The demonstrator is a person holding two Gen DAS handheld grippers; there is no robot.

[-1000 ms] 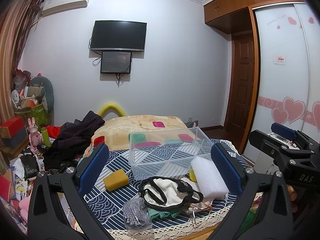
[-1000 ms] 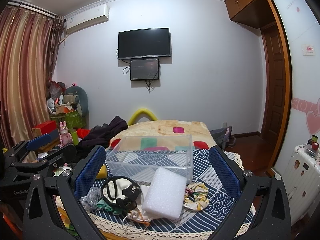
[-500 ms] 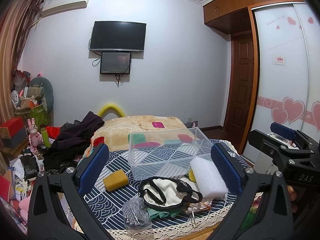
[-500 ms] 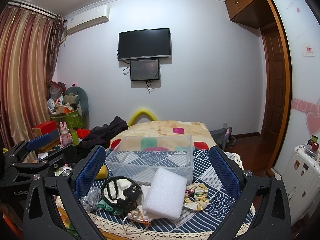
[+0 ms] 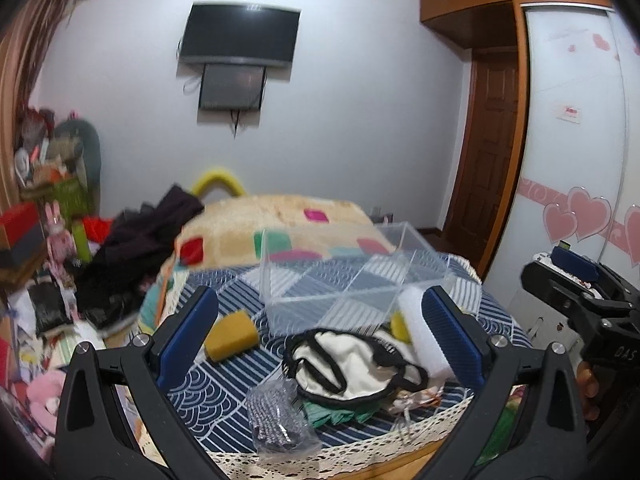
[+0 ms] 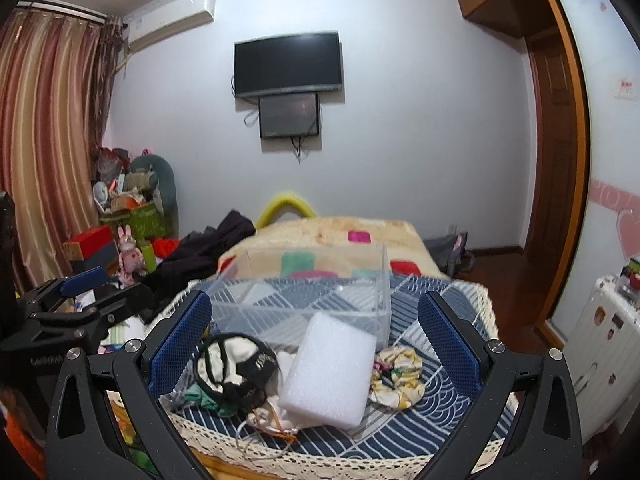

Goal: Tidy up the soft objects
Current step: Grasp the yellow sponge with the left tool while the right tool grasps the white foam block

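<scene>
A clear plastic box (image 5: 340,276) (image 6: 304,300) stands empty on a table with a blue patterned cloth (image 5: 224,372). In front of it lie a yellow sponge (image 5: 232,335), a white foam block (image 6: 330,372) (image 5: 420,340), a cream and black cloth pouch (image 5: 352,364) (image 6: 234,364), a grey mesh bag (image 5: 276,416), a green cloth (image 5: 332,412) and a patterned scrunchie (image 6: 396,376). My left gripper (image 5: 320,336) is open and empty above the near table edge. My right gripper (image 6: 314,338) is open and empty, to the right of the left one.
A bed with a beige patchwork blanket (image 5: 280,220) and dark clothes (image 5: 140,248) lies behind the table. Cluttered boxes and toys (image 6: 120,232) fill the left side. A wardrobe (image 5: 580,160) and a white suitcase (image 6: 604,340) stand at the right.
Both grippers have moved forward and tilted down a little toward the table. Both stay open and empty. Nothing on the table has moved.
</scene>
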